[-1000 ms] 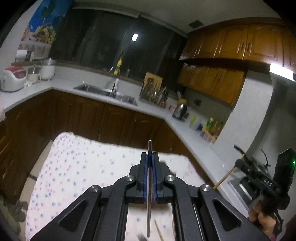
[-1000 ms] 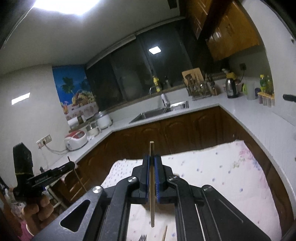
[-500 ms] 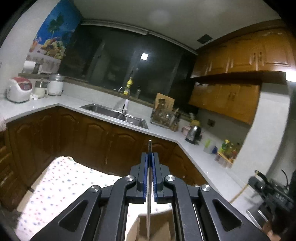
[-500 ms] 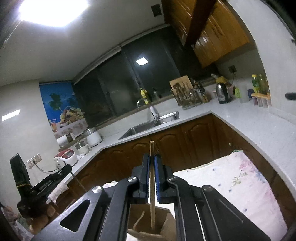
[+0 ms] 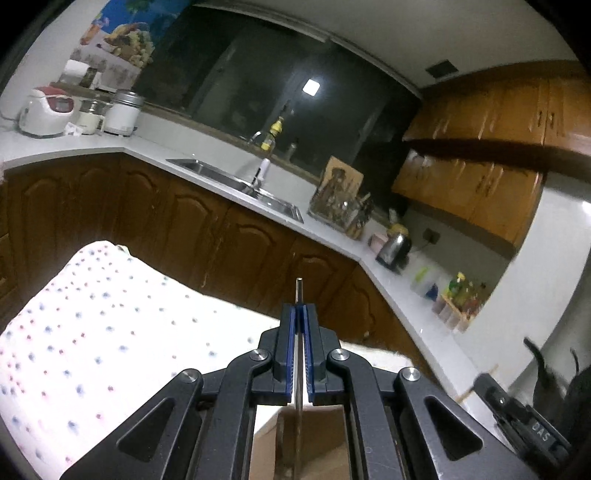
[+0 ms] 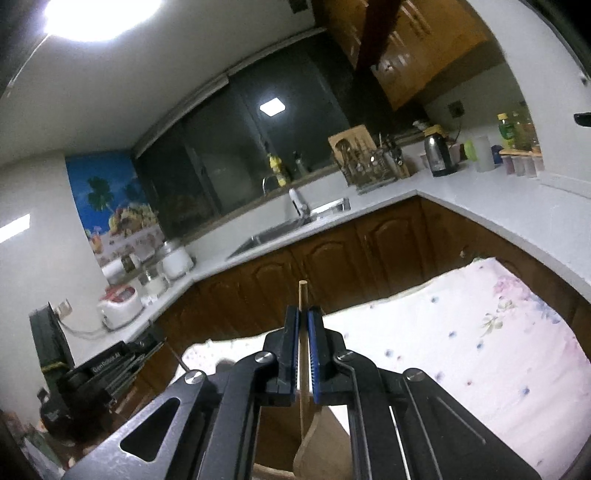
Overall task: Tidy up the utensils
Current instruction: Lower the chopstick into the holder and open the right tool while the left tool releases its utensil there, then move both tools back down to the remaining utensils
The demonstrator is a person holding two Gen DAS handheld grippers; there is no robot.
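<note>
Above a brown cardboard box (image 5: 310,439) on the dotted cloth (image 5: 92,332), a thin metal utensil (image 5: 299,295) is pinched upright by the left gripper (image 5: 300,314). A wooden stick (image 6: 302,295) is pinched by the right gripper (image 6: 303,317), its lower end reaching into the box, whose contents cannot be made out.

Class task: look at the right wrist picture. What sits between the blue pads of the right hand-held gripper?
A thin wooden stick stands upright between the pads of the right hand-held gripper, clamped there. Its top pokes above them. The right wrist view shows this.

Dim kitchen — ceiling light (image 6: 99,14) glares; fisheye edges bend, right side motion-blurred.
</note>
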